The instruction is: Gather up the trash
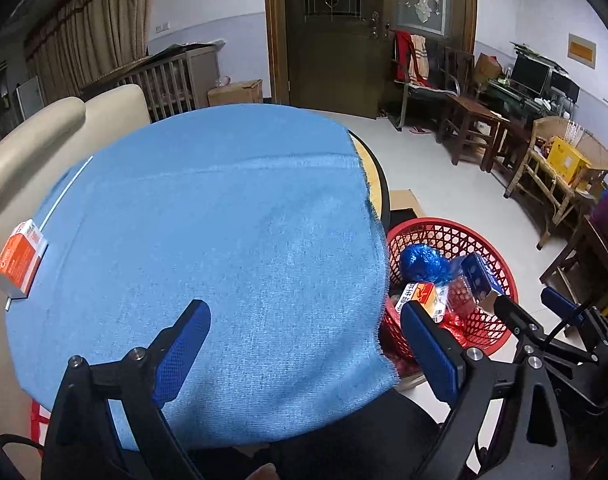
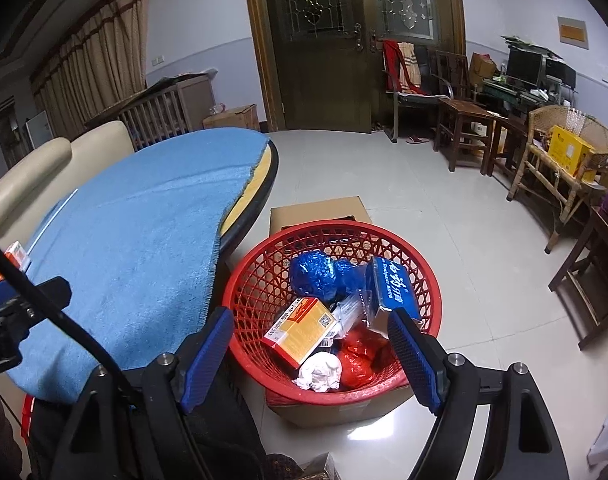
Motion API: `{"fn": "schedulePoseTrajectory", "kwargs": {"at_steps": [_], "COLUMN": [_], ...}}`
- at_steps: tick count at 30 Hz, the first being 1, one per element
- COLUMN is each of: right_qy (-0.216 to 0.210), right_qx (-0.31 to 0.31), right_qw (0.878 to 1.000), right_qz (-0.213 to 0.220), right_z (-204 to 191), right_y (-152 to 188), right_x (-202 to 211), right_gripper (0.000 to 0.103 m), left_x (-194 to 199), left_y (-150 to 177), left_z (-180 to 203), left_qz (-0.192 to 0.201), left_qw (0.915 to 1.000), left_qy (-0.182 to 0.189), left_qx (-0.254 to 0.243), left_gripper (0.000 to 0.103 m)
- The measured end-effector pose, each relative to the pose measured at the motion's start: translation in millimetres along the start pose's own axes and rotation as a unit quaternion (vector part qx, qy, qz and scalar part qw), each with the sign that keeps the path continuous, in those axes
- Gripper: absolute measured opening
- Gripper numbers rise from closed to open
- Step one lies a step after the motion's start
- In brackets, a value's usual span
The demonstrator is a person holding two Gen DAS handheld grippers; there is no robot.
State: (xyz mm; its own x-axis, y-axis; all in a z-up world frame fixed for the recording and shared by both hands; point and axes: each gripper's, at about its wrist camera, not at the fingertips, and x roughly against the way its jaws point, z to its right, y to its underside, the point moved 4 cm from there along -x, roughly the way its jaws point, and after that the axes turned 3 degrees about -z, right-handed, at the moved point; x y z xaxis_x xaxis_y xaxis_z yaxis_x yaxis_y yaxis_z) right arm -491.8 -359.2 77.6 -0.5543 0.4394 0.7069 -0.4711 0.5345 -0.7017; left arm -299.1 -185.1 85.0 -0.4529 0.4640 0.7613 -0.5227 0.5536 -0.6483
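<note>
Cardboard, light and stiff: the small orange-and-white carton (image 1: 19, 262) lies flat on the blue cloth-covered round table (image 1: 224, 240), far out to the left of your left gripper (image 1: 304, 340), well apart from its left finger. Judged by look, it will crush if squeezed hard; take it across its narrow sides, pads flat on the faces. A thin white stick (image 1: 64, 192) lies just beside it, slight and likely to roll.

Left gripper: jaws spread wide, nothing between them but cloth and table edge.

Right gripper (image 2: 312, 344): jaws well apart, empty, hanging over the red plastic lattice basket (image 2: 264, 264). Between those jaws, in the basket: yellow-and-red box (image 2: 300, 330), crumpled white tissue (image 2: 320, 372), red plastic bag (image 2: 358, 360). Beyond them: crinkled blue foil wad (image 2: 324, 276), blue toothpaste carton (image 2: 392, 288). The basket sits on a brown cardboard box (image 2: 316, 210).
</note>
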Motion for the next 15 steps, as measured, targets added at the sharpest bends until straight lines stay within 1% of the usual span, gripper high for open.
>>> {"fn": "schedulePoseTrajectory", "kwargs": {"at_steps": [15], "right_qy": [0.001], "right_qx": [0.004], "right_qw": [1.000], "right_qz": [-0.004], "right_z": [-0.5], "right_y": [0.8], "right_x": [0.0], "right_gripper": [0.082], "left_x": [6.1], "left_y": [1.0], "left_z": [5.2], "left_qz": [0.002], "left_qw": [0.9999], "left_qy": [0.005], "left_qx": [-0.012], "left_gripper": [0.096]}}
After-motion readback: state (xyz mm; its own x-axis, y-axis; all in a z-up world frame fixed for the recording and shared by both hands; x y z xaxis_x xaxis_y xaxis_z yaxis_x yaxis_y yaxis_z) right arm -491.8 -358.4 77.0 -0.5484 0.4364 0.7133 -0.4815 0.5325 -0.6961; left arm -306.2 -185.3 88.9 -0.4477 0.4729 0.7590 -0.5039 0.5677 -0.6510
